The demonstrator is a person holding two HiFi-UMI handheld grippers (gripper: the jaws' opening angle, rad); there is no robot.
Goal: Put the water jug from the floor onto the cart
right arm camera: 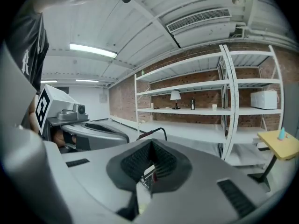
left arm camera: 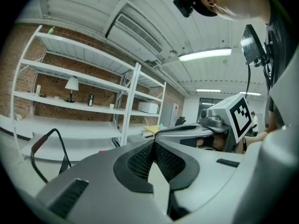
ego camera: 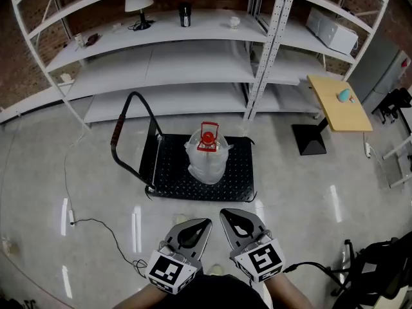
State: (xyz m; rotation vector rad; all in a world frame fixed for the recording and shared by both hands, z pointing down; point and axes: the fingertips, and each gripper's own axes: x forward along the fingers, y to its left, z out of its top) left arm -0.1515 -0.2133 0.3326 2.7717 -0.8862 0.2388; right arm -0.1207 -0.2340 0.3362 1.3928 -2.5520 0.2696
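Note:
The clear water jug [ego camera: 207,158] with a red cap and handle [ego camera: 207,138] stands upright on the black deck of the cart [ego camera: 239,174], near its middle. The cart's push handle [ego camera: 132,129] rises at the left and also shows in the left gripper view [left arm camera: 46,140] and the right gripper view [right arm camera: 152,133]. Both grippers are held close to my body, well short of the cart, side by side and pointing toward it. My left gripper [ego camera: 205,223] [left arm camera: 153,143] is shut with nothing in it. My right gripper [ego camera: 223,214] [right arm camera: 150,143] is shut and empty too.
White shelving [ego camera: 193,69] runs behind the cart, with a lamp [ego camera: 138,5], a dark bottle [ego camera: 185,15] and a microwave [ego camera: 331,31] on it. A small wooden table [ego camera: 338,102] stands at the right. A cable [ego camera: 96,227] lies on the floor at left; dark equipment [ego camera: 380,269] sits at lower right.

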